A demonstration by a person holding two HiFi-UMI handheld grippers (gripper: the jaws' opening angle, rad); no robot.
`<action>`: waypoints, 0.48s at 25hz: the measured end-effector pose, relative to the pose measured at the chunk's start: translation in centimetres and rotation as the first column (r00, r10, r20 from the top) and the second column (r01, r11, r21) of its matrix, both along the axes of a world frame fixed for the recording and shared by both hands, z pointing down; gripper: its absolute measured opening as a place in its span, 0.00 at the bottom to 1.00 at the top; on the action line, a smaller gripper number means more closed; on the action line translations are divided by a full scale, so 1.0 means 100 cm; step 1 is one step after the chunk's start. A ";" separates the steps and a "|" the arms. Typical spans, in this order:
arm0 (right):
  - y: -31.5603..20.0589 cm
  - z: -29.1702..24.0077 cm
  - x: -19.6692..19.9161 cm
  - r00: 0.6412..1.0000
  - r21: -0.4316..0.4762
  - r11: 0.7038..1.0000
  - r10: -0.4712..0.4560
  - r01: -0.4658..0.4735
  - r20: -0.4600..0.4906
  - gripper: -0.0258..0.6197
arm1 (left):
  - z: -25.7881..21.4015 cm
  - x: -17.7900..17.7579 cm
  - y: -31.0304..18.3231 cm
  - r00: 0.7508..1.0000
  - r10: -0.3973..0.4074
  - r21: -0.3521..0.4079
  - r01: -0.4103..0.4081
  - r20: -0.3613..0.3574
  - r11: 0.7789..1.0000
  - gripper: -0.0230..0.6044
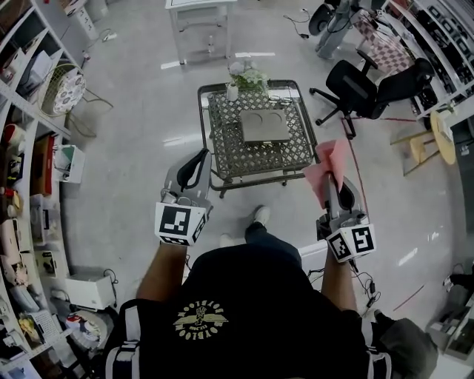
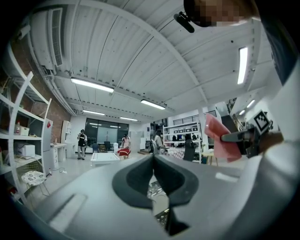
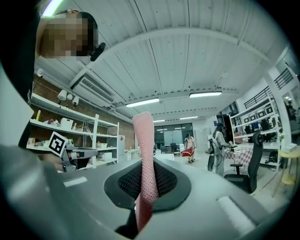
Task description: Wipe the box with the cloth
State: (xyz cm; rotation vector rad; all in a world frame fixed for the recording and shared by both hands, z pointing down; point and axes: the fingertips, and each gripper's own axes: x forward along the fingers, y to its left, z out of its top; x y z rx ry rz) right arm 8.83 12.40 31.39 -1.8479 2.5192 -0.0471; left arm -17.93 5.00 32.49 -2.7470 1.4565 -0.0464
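Note:
The flat grey box (image 1: pixel 264 126) lies on a metal mesh table (image 1: pixel 222 141) in front of me in the head view. My right gripper (image 1: pixel 335 179) is raised at the table's near right corner, shut on a pink cloth (image 1: pixel 326 167) that stands up out of its jaws. In the right gripper view the cloth (image 3: pixel 143 159) rises between the pads. My left gripper (image 1: pixel 198 158) is held up at the table's near left corner, jaws together with nothing in them. The left gripper view shows its own tips (image 2: pixel 153 160) meeting and the pink cloth (image 2: pixel 219 139) off to the right.
A potted plant (image 1: pixel 248 77) and a small white vase (image 1: pixel 232 92) stand at the table's far edge. Black office chairs (image 1: pixel 357 89) and a wooden stool (image 1: pixel 435 141) are to the right. Shelves (image 1: pixel 29 170) line the left wall. A white table (image 1: pixel 197 22) stands farther back.

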 end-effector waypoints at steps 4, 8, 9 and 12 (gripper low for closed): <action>-0.014 0.006 0.009 1.000 -0.006 1.000 0.003 -0.003 0.010 0.07 | 0.007 0.010 -0.012 1.000 0.002 -0.017 -0.001 0.014 1.000 0.04; -0.035 0.013 0.025 1.000 -0.013 1.000 0.002 -0.002 0.025 0.07 | 0.020 0.025 -0.032 0.999 0.005 -0.046 -0.003 0.035 0.999 0.04; -0.041 0.016 0.030 1.000 -0.018 1.000 0.005 -0.004 0.028 0.07 | 0.023 0.029 -0.038 0.999 0.006 -0.055 -0.004 0.034 0.998 0.04; -0.059 0.025 0.050 0.999 -0.045 0.999 0.014 -0.013 0.039 0.07 | 0.028 0.045 -0.056 1.000 0.008 -0.085 -0.007 0.018 0.996 0.04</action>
